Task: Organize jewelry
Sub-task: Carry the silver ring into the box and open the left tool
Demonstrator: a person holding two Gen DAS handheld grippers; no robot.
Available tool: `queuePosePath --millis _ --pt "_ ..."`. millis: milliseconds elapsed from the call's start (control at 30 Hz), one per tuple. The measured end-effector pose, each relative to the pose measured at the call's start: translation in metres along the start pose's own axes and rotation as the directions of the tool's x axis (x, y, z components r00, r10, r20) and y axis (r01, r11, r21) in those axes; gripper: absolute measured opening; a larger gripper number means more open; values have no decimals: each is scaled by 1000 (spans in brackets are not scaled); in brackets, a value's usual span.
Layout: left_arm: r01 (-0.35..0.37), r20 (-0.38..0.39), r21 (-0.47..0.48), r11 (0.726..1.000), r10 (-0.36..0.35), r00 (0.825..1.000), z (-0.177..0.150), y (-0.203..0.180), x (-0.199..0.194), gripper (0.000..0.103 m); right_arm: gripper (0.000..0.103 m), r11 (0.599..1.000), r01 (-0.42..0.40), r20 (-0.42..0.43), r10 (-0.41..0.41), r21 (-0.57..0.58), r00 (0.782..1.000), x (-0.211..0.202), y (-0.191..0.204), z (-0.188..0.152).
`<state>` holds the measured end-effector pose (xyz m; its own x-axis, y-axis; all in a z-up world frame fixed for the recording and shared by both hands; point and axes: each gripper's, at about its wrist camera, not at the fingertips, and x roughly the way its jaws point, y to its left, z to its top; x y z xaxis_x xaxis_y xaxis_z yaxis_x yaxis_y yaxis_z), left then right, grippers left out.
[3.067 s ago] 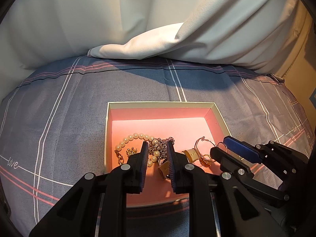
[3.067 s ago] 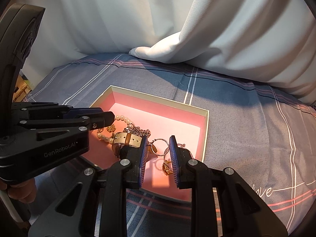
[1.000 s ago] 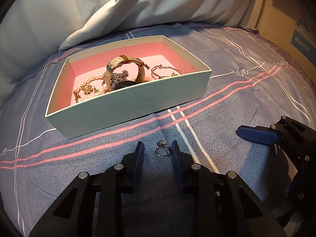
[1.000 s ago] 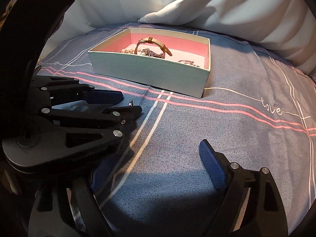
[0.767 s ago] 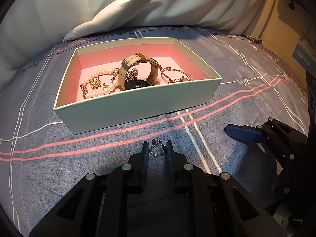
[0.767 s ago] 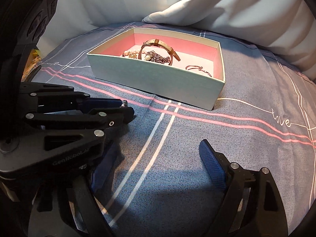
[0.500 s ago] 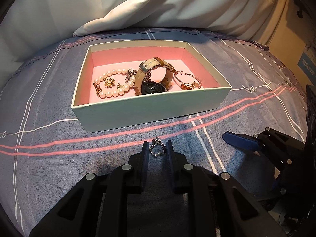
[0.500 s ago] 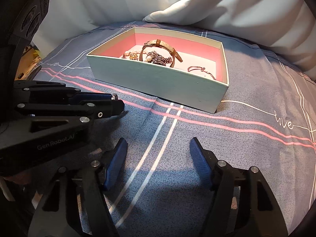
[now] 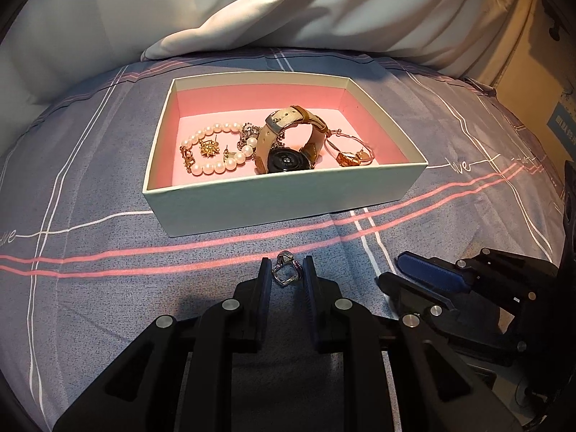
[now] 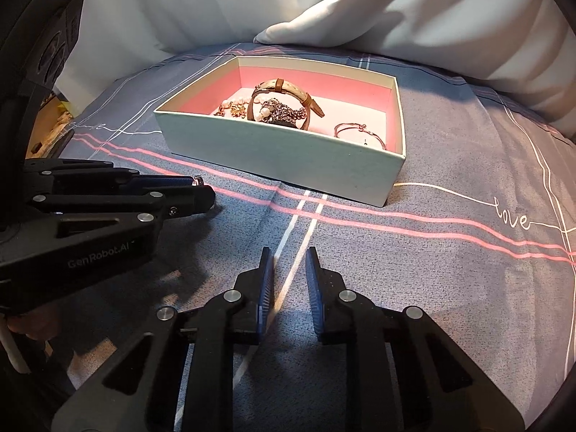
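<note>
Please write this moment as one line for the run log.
left hand-held gripper: holds ring | right hand-held gripper: empty | box: ahead

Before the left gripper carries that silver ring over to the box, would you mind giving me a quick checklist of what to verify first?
1. Ring sits between the left gripper fingers: ok, both fingers close against it.
2. Grip firm enough to lift: cannot tell; the ring is caught only at the fingertips.
3. Box open on top: ok, no lid on it.
4. Free landing spot inside: ok, bare pink floor behind the pearl bracelet and the watch.
5. Right gripper out of the way: ok, it holds nothing and sits to the side, short of the box.
6. Path from ring to box: ok, only bedsheet lies between.
</note>
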<state>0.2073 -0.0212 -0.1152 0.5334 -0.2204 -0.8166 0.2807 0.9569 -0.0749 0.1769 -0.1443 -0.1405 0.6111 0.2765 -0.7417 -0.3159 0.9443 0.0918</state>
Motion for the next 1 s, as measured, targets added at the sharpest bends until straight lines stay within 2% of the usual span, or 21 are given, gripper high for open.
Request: queuePosePath --millis 167,400,600,1000 --pt "20 50 -7 1000 -20 999 17 0 -20 17 20 1000 6 56 -6 -15 998 -16 -2 23" --pt "-22 173 -19 1000 25 985 80 2 -48 17 20 999 44 159 -41 -18 986 -31 -15 85" --pt "-49 146 -61 997 58 988 116 9 -35 17 20 999 43 157 -43 9 987 -20 -20 118" --pt "-68 89 -74 995 75 993 114 16 -12 17 20 999 40 113 -42 22 993 -3 -21 114"
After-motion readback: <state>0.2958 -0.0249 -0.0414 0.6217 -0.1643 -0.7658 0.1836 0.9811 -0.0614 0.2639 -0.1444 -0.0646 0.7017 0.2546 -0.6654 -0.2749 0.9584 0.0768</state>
